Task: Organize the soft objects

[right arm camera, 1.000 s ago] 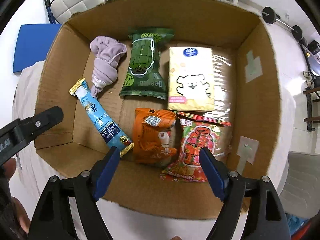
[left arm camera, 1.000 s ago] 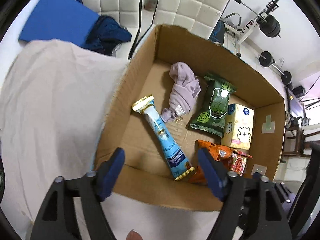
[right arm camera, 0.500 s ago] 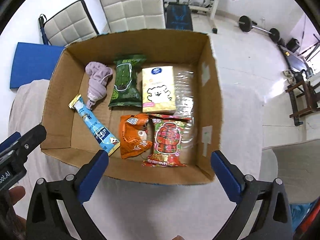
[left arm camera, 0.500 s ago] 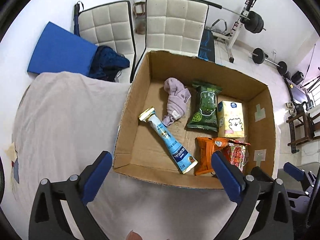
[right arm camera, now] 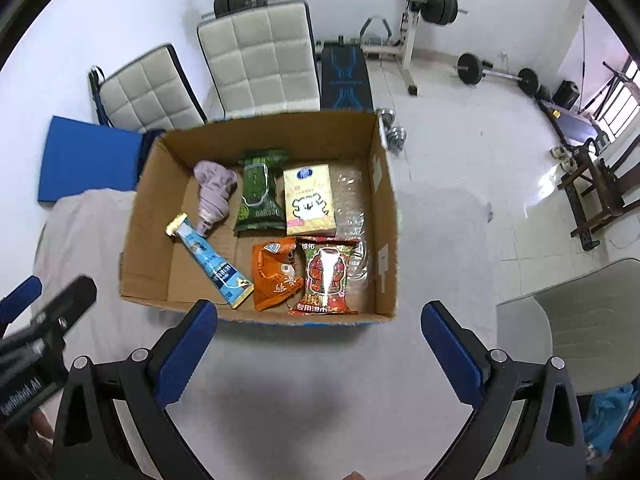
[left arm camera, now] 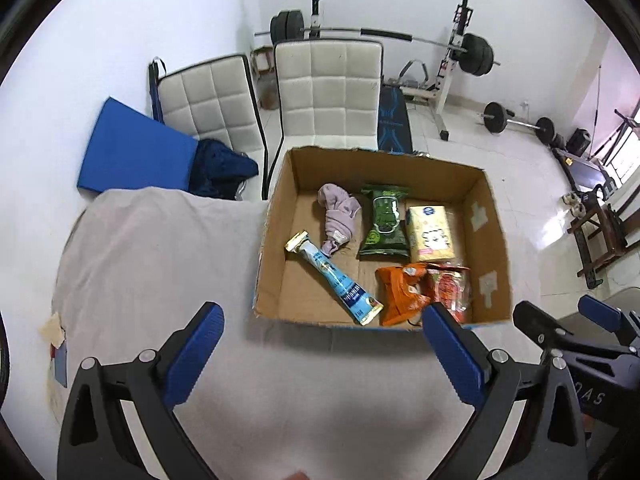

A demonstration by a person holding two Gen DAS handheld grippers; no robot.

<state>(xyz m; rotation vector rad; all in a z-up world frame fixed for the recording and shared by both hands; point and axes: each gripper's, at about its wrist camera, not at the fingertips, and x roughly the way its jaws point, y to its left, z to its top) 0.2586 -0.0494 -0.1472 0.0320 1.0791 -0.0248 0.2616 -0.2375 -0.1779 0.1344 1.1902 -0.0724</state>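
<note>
Hovering both tools over the tabletop, jaws spread wide and holding nothing.
My left tool (left arm camera: 322, 344) and right tool (right arm camera: 320, 340) face the cardboard box (right arm camera: 148, 216) at 12 o'clock; inside it, lilac cloth (right arm camera: 214, 190) sits at 11, blue tube (right arm camera: 210, 264) at 8.

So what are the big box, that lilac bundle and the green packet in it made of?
The box looks like plain brown corrugated cardboard, matte, with ragged cut edges. The lilac bundle seems a soft knit fabric, twisted and creased. The green packet appears to be printed plastic film, slightly glossy with crimped ends.
</note>
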